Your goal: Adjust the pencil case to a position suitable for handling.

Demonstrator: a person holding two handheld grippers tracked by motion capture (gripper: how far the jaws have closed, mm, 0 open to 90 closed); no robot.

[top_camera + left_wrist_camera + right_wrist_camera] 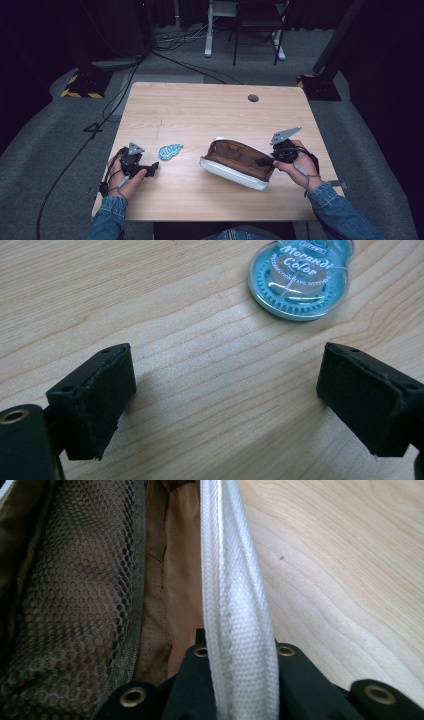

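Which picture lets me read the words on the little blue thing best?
The left gripper view: the teal correction tape dispenser sits close ahead of the open left tool, so "Morandi Color" is readable. The high view shows it as a small blue shape on the table, its words too tiny to read.

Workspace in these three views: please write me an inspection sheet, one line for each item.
Surface: light wooden table, with a round hole near its far edge.
Job's things: open pencil case, white outside and brown inside with a mesh pocket; teal correction tape lying flat on the table.
Clutter: nothing seen.
Grippers: left gripper open, jaws wide apart over bare wood just short of the tape; right gripper shut on the case's white rim.
Cables: black cables trail over the floor at the left.
Surroundings: grey carpet, a yellow-black striped stand base, white frame legs behind the table.
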